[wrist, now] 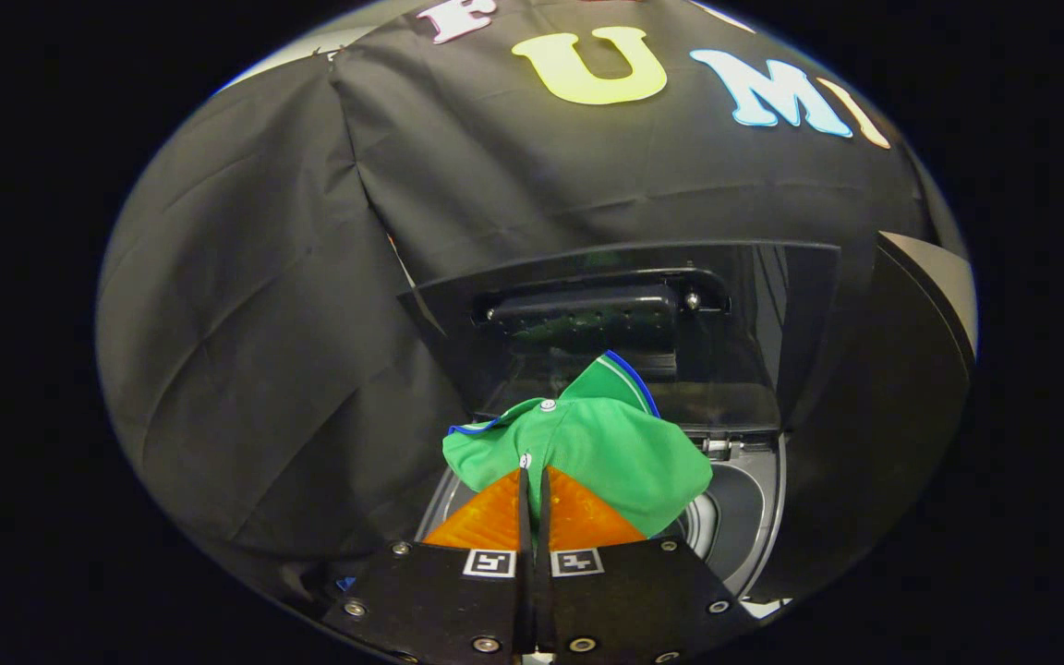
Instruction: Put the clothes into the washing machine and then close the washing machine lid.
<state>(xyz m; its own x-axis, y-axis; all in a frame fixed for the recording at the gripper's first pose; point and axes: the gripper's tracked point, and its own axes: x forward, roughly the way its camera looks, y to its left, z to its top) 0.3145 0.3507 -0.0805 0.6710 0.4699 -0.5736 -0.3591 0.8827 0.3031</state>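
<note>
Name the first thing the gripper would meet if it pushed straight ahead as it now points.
Beyond the green garment pinched in the gripper, probably the raised washing machine lid, though depth is unclear.

One green garment (587, 448) with blue trim hangs pinched between the gripper's (533, 480) two fingers, whose jaws are closed on the cloth. One washing machine (754, 517) sits below it, with one lid (624, 314) raised upright behind the round opening. Two small white buttons show on the garment.
</note>
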